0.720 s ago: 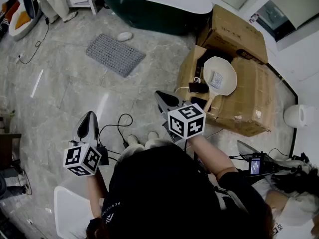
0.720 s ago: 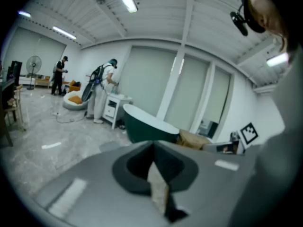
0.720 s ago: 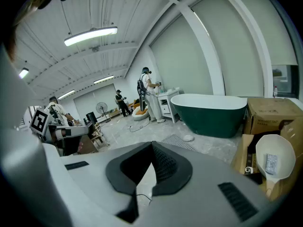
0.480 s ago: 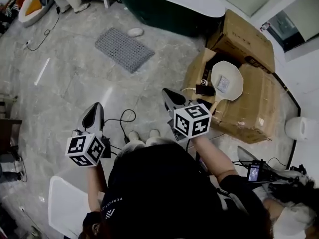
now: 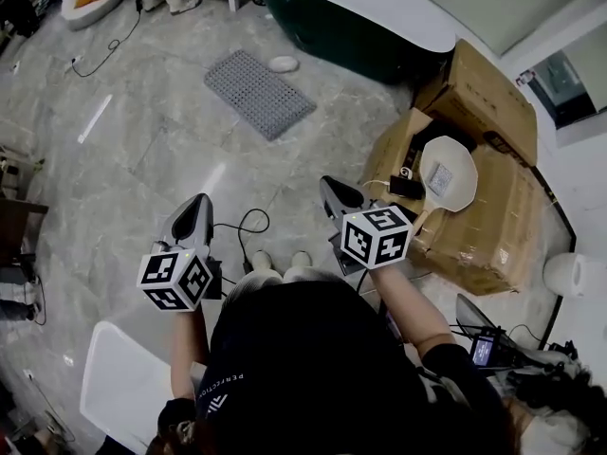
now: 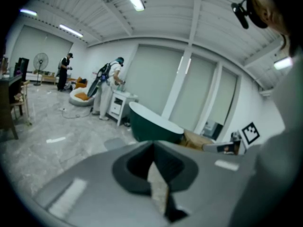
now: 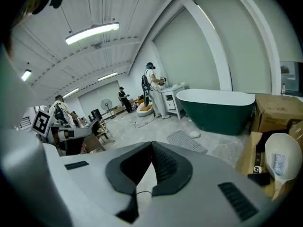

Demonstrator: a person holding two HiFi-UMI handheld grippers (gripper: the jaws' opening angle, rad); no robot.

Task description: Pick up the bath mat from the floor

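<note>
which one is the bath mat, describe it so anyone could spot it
Find the dark green bathtub with the white rim. On the floor just in front of it lies the bath mat, a flat grey rectangle. Its gridded surface sets it apart from the small white oval object beside it.

Nubbly bath mat (image 5: 259,93), glossy marbled floor (image 5: 142,154)

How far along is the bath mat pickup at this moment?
Done: nothing; the grey bath mat lies flat on the floor beside the bathtub. In hand: nothing; left gripper and right gripper are shut, empty, well short of it. Left: approach, grip, lift.
</note>
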